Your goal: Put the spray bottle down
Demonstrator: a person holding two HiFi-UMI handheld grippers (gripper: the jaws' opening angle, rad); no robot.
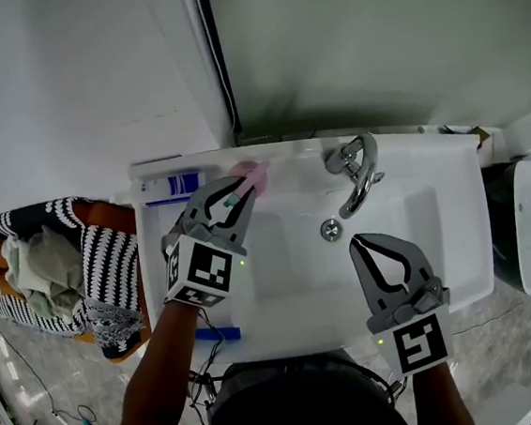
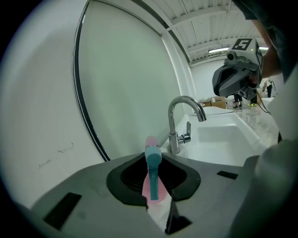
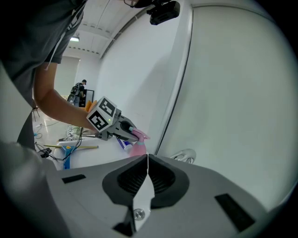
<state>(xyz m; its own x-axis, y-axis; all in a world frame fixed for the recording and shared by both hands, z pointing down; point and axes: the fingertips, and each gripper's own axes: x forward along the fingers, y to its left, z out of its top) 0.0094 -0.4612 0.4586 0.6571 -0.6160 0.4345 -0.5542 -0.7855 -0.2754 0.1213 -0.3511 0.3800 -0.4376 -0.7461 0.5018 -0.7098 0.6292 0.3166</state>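
Grey tongs (image 1: 357, 241), black-and-white marker cubes (image 1: 421, 341)

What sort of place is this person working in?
Probably a bathroom or washroom: a white washbasin with a chrome tap, a large wall mirror behind it, and a pink spray bottle held in the left gripper.

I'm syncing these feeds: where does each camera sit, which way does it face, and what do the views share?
Head view: on the person's head, looking steeply down at the sink; both arms, left claw and right claw show.
Left gripper view: on the left claw, facing faucet and mirror; its jaws hold the bottle.
Right gripper view: on the right claw, jaws together, facing the wall; the left arm shows.
Shared: all three show the bottle.
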